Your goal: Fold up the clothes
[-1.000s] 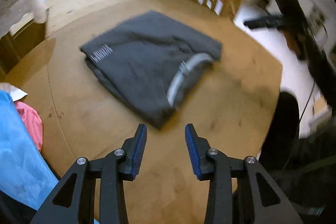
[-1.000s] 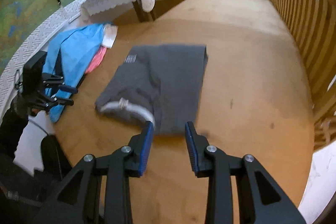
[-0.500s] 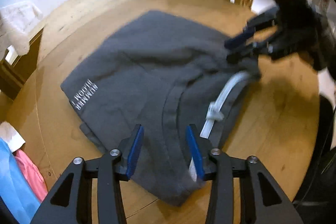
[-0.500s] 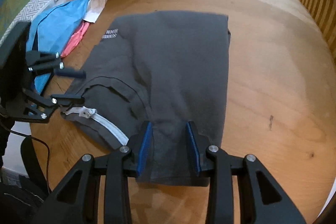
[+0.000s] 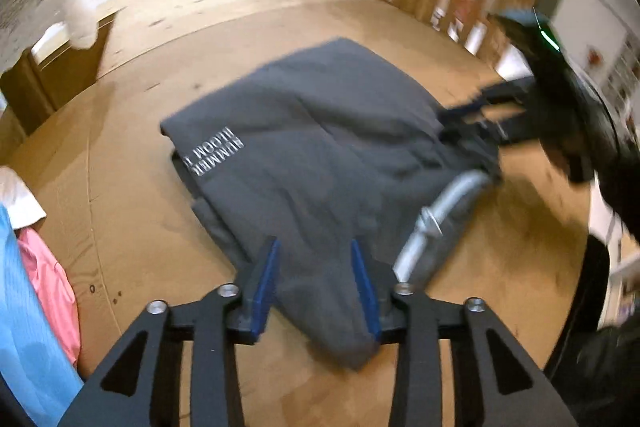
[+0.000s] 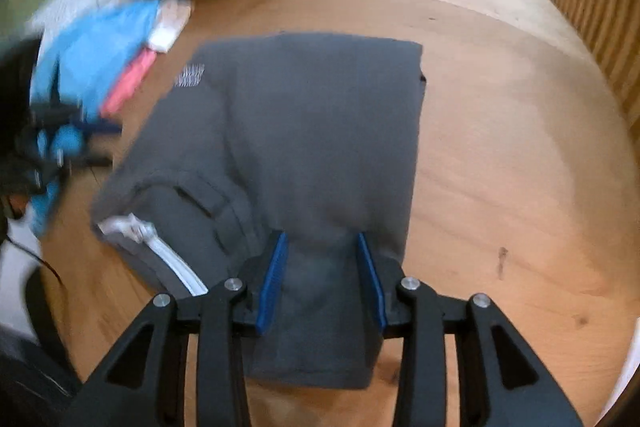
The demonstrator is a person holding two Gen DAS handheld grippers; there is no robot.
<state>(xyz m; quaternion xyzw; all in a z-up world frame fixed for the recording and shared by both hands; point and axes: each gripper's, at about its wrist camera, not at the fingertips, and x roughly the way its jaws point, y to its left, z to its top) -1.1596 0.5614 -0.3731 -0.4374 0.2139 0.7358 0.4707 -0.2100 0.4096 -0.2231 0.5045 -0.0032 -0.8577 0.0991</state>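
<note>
The left gripper (image 5: 315, 247) has just been opening; its jaws stand apart, and a corner of the grey garment (image 5: 320, 147) lies between the blue pads without visible pressure. The right gripper (image 6: 322, 239) likewise straddles the garment's near edge with parted jaws. Beyond the fingers the folded garment spreads over the wooden table (image 6: 500, 147). Farther left lie blue clothes (image 6: 96, 47).

Bare tabletop (image 6: 500, 131) lies open to you right of the folded grey garment (image 6: 320, 131) and beyond its far edge. Left of the garment, blue and pink clothes (image 6: 100, 63) crowd the rim. A slatted wooden rail (image 6: 592, 11) bounds the right side beyond the garment.
</note>
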